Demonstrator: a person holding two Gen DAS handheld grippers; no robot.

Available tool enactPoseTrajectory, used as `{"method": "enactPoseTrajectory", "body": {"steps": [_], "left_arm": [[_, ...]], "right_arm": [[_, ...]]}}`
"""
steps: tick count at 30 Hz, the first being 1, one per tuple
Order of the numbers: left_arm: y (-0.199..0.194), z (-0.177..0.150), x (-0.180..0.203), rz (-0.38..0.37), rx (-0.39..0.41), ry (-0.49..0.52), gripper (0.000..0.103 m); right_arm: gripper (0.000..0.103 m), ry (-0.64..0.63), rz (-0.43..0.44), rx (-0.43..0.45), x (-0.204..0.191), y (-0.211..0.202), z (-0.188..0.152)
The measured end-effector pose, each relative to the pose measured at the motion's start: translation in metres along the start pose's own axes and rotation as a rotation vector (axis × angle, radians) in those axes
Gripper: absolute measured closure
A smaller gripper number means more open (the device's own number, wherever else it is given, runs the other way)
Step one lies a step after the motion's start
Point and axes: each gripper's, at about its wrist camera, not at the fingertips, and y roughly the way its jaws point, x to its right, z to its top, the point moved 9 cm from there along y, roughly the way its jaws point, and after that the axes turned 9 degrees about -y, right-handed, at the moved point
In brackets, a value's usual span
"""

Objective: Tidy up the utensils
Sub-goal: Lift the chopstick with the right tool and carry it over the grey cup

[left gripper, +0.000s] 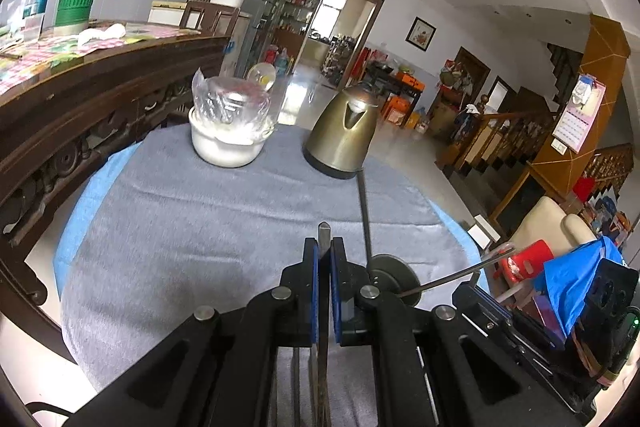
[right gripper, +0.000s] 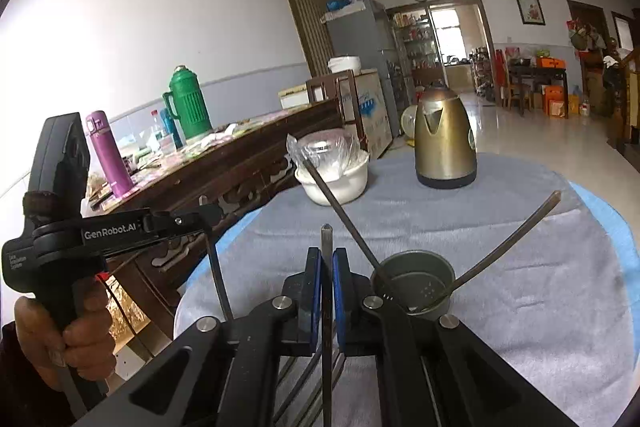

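A grey metal utensil cup (right gripper: 414,281) stands on the grey cloth just right of my right gripper; two long utensils (right gripper: 340,203) lean out of it. My right gripper (right gripper: 327,259) is shut on a flat metal utensil handle (right gripper: 327,239) whose tip pokes up between the blue pads. My left gripper (left gripper: 324,251) is shut on a similar metal handle (left gripper: 323,233); the cup (left gripper: 394,277) is just to its right, and a utensil (left gripper: 364,203) stands in it. The left gripper body (right gripper: 132,227) shows at the left of the right wrist view.
A brass electric kettle (right gripper: 444,143) and a white bowl covered with plastic (right gripper: 334,169) stand at the far side of the round table (right gripper: 520,267). A dark wooden table (right gripper: 224,167) with a green thermos (right gripper: 188,103) and a purple bottle (right gripper: 108,155) is on the left.
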Motion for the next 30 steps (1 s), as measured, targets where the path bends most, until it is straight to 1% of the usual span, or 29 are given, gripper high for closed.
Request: {"method": "enactPoseTrajectory", "body": {"steps": [6,15,27,30], "left_arm": [[-0.004,0.005,0.013,0.0,0.023,0.019,0.097],[0.0,0.014,0.027,-0.005,0.027,0.024,0.097],[-0.005,0.038,0.057,-0.042,0.065,0.039,0.097],[-0.008,0.048,0.067,-0.051,0.092,0.049,0.097]], "right_arm": [[0.097,0.004,0.004,0.047,-0.002,-0.008,0.009],[0.097,0.045,-0.011,0.101,0.015,-0.024,0.027],[0.097,0.031,-0.033,0.199,0.028,-0.048,0.068],[0.097,0.03,-0.033,0.227,0.032,-0.054,0.082]]}}
